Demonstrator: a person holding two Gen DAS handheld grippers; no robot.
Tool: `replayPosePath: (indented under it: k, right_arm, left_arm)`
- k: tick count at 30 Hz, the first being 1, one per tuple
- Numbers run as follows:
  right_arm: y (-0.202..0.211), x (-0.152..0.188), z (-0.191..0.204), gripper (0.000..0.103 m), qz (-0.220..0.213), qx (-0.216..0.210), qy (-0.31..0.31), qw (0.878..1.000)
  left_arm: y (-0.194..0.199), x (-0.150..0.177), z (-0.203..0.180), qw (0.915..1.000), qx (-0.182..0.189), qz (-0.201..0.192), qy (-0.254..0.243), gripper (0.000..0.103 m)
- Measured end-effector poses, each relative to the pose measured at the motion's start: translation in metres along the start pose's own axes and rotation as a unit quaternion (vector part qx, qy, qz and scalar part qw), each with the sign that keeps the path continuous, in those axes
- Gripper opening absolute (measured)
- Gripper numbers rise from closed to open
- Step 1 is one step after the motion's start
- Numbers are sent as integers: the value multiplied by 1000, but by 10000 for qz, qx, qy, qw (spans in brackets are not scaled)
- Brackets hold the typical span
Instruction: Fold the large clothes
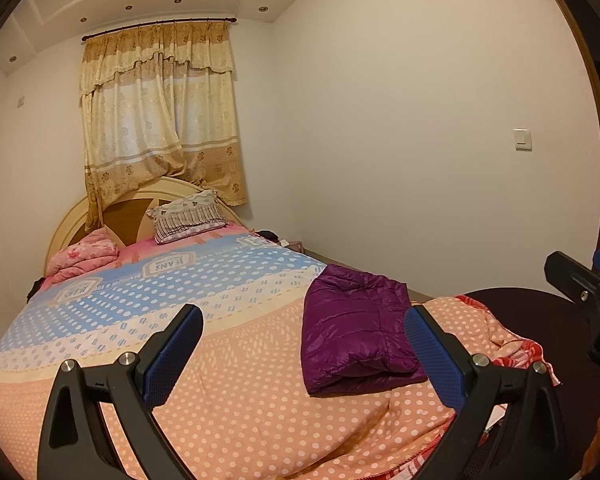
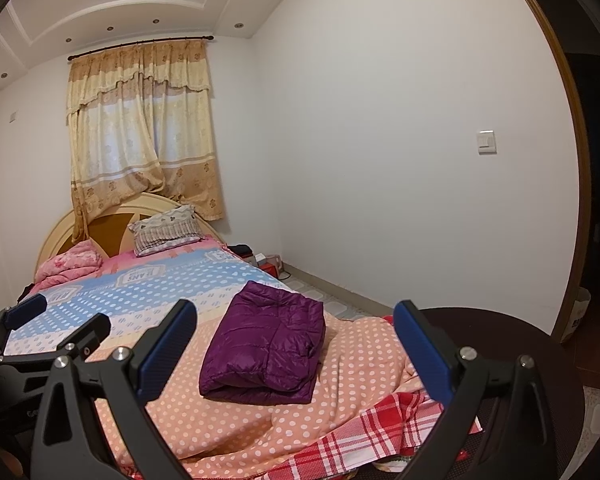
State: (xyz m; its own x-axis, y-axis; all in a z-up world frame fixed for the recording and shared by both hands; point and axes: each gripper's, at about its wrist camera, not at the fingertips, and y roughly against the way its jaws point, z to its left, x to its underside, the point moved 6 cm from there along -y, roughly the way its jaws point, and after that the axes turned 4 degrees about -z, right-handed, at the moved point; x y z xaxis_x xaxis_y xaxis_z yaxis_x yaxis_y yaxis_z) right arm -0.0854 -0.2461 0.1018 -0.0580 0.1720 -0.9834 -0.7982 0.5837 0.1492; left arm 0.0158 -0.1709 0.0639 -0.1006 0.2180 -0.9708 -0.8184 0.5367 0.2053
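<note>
A purple puffer jacket [image 1: 356, 336] lies folded into a compact rectangle on the orange polka-dot bedspread [image 1: 240, 392], near the bed's right side. It also shows in the right wrist view [image 2: 266, 354]. My left gripper [image 1: 304, 344] is open and empty, held above the bed's foot, with the jacket between its fingertips in view but further off. My right gripper [image 2: 296, 344] is open and empty, also held back from the jacket. The left gripper shows at the left edge of the right wrist view [image 2: 56, 320].
A striped pillow [image 1: 188, 216] and a pink quilt [image 1: 84, 256] lie at the headboard. A red checked blanket [image 2: 364, 436] hangs at the bed's foot. A dark round surface [image 2: 520, 360] stands at the right. Boxes [image 2: 268, 262] sit on the floor by the wall.
</note>
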Motion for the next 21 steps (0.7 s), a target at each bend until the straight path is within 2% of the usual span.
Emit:
replayPosePath:
  k: [3, 11, 15, 21]
  right_arm:
    - [0, 0, 1, 101, 15, 15, 4, 10000]
    - [-1, 2, 1, 101, 66, 44, 2, 10000]
    - [-1, 3, 1, 101, 81, 58, -9, 9999]
    - [-1, 4, 1, 101, 82, 62, 17, 9999]
  left_arm:
    - [-1, 0, 2, 10000, 28, 18, 14, 101]
    - [-13, 7, 11, 9994, -200, 269, 21, 101]
    - [-16, 8, 16, 9991, -329, 259, -28, 101]
    - [-21, 10, 21, 9990, -71, 410, 176, 101]
